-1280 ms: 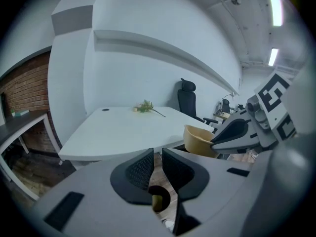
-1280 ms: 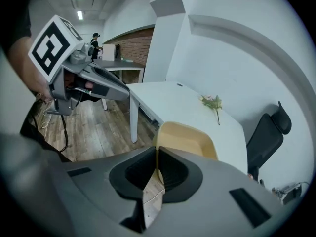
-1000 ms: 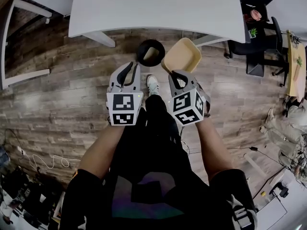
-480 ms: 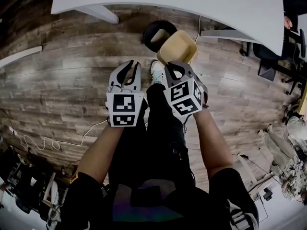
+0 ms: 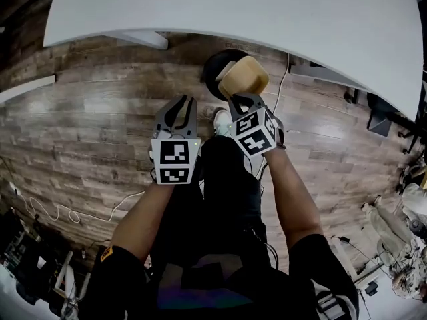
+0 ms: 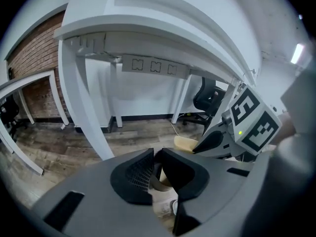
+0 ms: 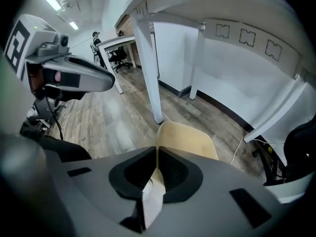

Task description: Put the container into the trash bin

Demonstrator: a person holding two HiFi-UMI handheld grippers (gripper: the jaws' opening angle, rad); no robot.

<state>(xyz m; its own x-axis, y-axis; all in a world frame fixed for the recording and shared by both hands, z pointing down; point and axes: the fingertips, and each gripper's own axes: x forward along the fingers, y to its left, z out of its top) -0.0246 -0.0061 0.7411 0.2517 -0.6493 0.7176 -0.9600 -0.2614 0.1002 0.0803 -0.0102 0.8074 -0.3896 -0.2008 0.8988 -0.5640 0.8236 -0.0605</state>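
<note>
A tan, shallow container [image 5: 243,76] hangs tilted over the right part of a black round trash bin [image 5: 213,65] that stands on the wood floor under the table's edge. My right gripper [image 5: 244,99] is shut on the container's near rim. In the right gripper view the container [image 7: 188,136] sticks out past the jaws of the right gripper [image 7: 157,154], its wall pinched between them. My left gripper [image 5: 185,101] floats to the left of the bin, shut and holding nothing. In the left gripper view the left gripper [image 6: 154,154] has its jaws nearly touching, and the container [image 6: 186,142] shows beyond them.
A large white table [image 5: 233,12] spans the top, with a white leg [image 5: 143,39] at its left. A white shoe [image 5: 222,120] stands just in front of the bin. Cables trail on the floor at the lower left [image 5: 67,212] and beside the bin [image 5: 285,79].
The person has stepped closer to the table. The right gripper has carried the container up and left until it overlaps the bin. The left gripper keeps its place beside it.
</note>
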